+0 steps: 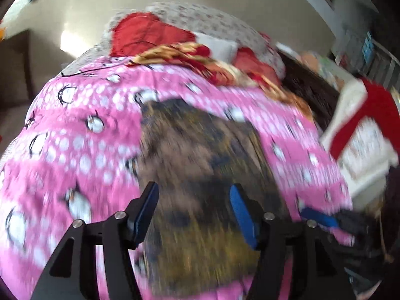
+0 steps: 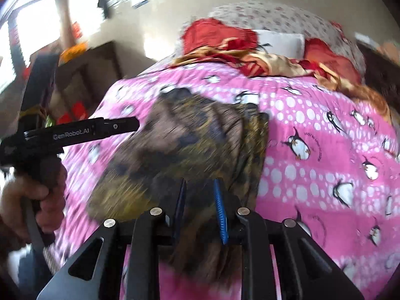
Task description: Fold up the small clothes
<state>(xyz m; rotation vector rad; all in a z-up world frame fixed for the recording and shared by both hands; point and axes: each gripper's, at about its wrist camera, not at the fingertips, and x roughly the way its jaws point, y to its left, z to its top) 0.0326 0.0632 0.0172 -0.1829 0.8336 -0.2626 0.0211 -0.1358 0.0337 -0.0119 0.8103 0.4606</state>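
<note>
A small brown, olive and black patterned garment (image 1: pixel 200 175) lies on a pink penguin-print bedspread (image 1: pixel 75 137). My left gripper (image 1: pixel 193 192) is open, its blue-padded fingers apart just above the garment's near part. In the right wrist view the same garment (image 2: pixel 180 145) spreads left and up from my right gripper (image 2: pixel 200 185), which is shut on the garment's near edge; cloth bunches between and below the fingers. The left gripper (image 2: pixel 135 123) shows side-on at the garment's left edge, held by a hand. Both views are motion-blurred.
Red and gold crumpled cloth (image 2: pixel 262 57) and a floral white pillow (image 2: pixel 275 17) lie at the head of the bed. A red and white item (image 1: pixel 362 130) sits off the bed's right side. Dark furniture (image 2: pixel 82 75) stands to the left.
</note>
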